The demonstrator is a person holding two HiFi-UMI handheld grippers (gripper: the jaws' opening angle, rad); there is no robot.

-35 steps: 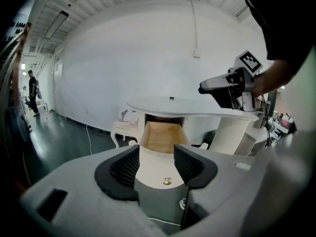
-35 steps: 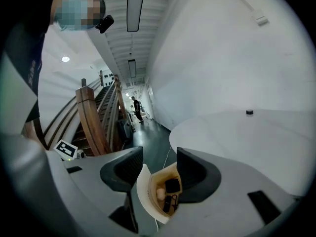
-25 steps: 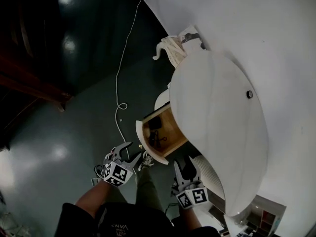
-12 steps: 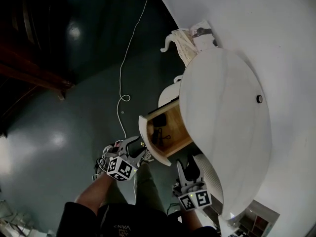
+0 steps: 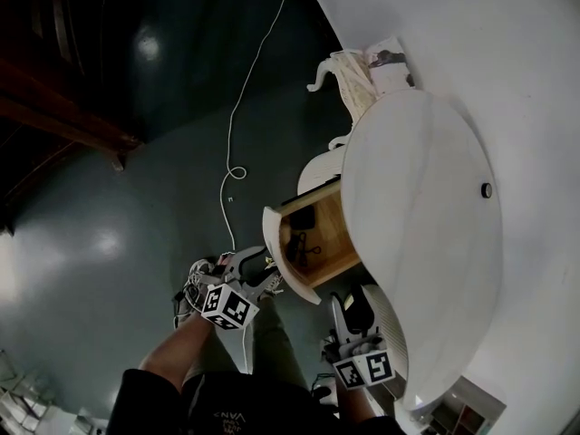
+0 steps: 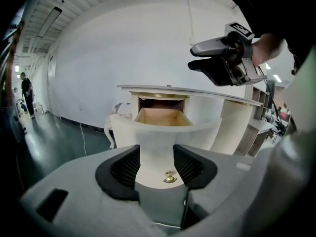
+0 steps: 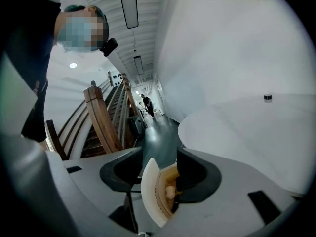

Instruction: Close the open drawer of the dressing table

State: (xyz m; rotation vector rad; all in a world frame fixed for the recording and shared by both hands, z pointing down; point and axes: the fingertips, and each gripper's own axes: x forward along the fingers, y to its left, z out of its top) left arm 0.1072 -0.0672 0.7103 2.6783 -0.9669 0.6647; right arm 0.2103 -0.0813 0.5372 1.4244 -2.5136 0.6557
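Now the white curved drawer with wood inside (image 6: 170, 132) sticks out of the white dressing table (image 5: 426, 243). Our left gripper (image 6: 156, 164) and right gripper (image 7: 157, 176) hang open, empty. We should push its front straight in, near the gold knob (image 6: 170, 178).

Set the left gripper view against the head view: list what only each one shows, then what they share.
Only the left gripper view shows the brass knob on the front of the drawer, framed by the open jaws of the left gripper, and a distant person. Only the head view shows the dark items lying inside the drawer. Both show the open drawer, the white tabletop and the right gripper.
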